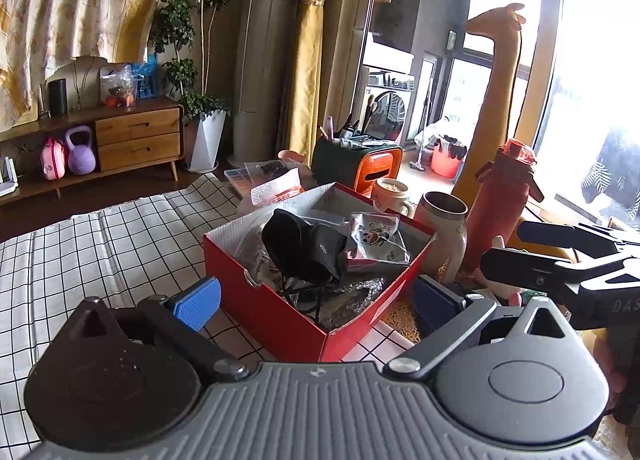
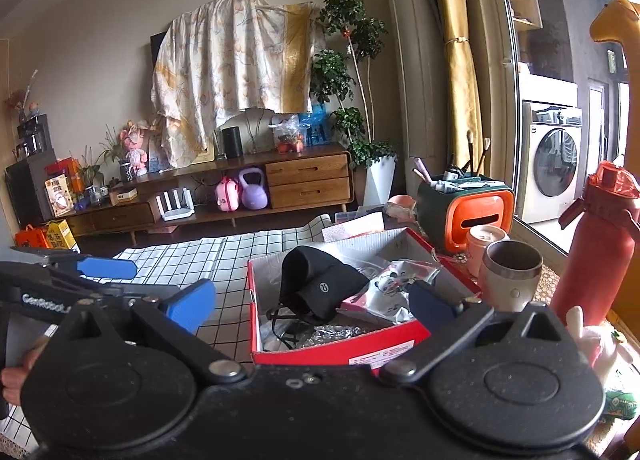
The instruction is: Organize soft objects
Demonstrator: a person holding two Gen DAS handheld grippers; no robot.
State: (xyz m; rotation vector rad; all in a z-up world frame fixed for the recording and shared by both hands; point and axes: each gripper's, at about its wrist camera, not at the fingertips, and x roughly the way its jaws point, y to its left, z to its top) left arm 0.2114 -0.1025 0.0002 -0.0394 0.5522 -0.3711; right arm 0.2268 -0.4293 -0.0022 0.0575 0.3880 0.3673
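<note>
Here, over a black-gridded white tablecloth (image 1: 100, 244), the left gripper (image 1: 316, 300) stood released and empty beside an open red cardboard box (image 1: 280, 312) containing a soft black fabric pouch (image 1: 308, 248); the right gripper (image 2: 312, 300) likewise gaped, holding nothing.

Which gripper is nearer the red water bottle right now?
Right. The right gripper hovers open over the red box, with the red water bottle just to its right. The left gripper is open too, farther left, beyond the right one.
</note>
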